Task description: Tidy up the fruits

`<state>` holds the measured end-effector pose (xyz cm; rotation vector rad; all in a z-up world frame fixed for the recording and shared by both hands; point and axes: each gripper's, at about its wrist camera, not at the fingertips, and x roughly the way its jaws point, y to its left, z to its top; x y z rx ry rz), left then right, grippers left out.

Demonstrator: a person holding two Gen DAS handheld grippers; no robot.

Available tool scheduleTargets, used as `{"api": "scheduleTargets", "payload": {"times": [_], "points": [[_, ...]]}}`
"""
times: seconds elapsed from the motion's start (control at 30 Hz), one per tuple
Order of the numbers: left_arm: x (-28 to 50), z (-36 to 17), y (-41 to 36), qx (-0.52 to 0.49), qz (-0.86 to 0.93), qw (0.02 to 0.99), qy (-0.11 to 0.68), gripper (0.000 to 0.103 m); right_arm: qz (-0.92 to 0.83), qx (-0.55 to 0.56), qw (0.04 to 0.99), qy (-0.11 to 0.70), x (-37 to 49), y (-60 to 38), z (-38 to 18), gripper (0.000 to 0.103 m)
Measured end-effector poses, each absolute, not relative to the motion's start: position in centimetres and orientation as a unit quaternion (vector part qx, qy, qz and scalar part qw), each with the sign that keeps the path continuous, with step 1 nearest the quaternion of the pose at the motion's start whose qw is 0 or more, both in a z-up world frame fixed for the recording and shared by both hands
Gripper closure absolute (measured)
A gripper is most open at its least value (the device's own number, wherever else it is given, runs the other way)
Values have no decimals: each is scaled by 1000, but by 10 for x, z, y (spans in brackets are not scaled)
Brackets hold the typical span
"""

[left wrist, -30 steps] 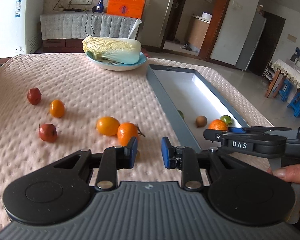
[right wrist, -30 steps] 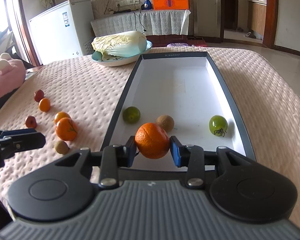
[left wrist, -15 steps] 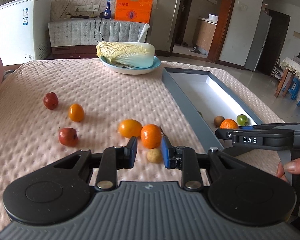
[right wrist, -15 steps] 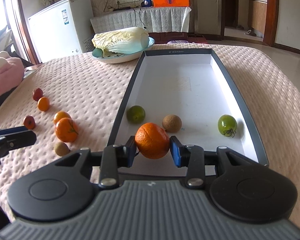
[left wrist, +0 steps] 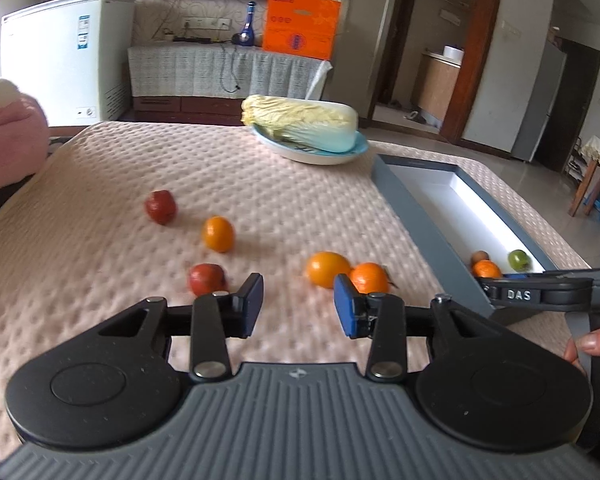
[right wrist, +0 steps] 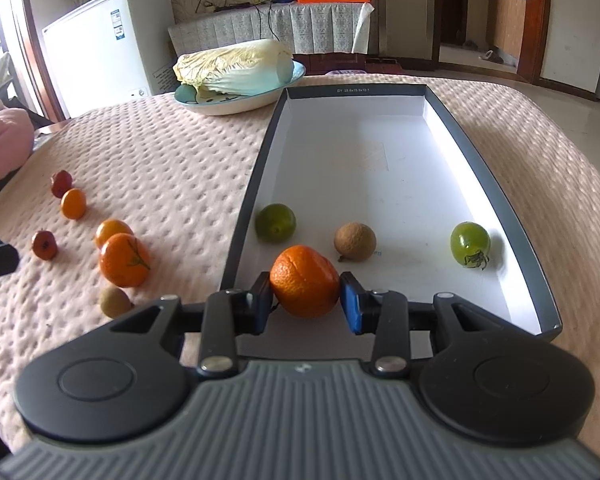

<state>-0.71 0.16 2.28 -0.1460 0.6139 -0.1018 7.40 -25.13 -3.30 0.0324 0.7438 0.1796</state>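
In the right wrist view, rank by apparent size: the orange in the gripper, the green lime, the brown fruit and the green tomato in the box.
1. Orange, held in the right gripper; it is nearest the camera, which flatters it.
2. Lime and green tomato: too alike to rank.
3. Brown fruit, slightly smaller.

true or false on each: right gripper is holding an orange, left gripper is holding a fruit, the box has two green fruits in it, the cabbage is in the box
1. The right gripper is shut on an orange. True.
2. The left gripper holds a fruit. False: its jaws are open and hold nothing.
3. Two green fruits lie in the box. True.
4. The cabbage lies in the box. False: it rests on a plate beside the box.
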Motion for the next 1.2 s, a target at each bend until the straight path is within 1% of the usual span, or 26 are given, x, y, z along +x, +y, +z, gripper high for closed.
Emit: {"api": "scheduleTargets", "payload": {"times": [0.13,0.2,0.27,0.63,0.7,0.77,0.9,1.0,1.13,1.2], "points": [[-6,24,13,-84,-44,949,300,58,81,11,926,367,75,-249,-35,63],[-5,24,15,-87,-46,949,300,58,80,12,928,364,74,-249,-34,53],[-5,24,14,-85,-48,949,299,58,77,12,932,355,72,-250,-32,49],[-1,21,3,-73,-54,949,301,58,75,19,938,336,67,-255,-23,49],[1,20,2,-73,-53,949,302,58,73,22,938,339,67,-259,-22,42],[2,19,1,-71,-50,949,304,58,71,25,938,340,66,-262,-22,42],[5,16,1,-70,-46,948,308,58,74,42,950,299,59,-270,-11,42],[4,17,2,-73,-47,948,308,58,62,45,951,300,59,-273,-11,42],[3,19,4,-73,-48,949,304,58,58,52,960,269,54,-275,-3,42],[3,20,7,-77,-47,949,304,58,54,51,960,270,55,-274,-4,42]]}}
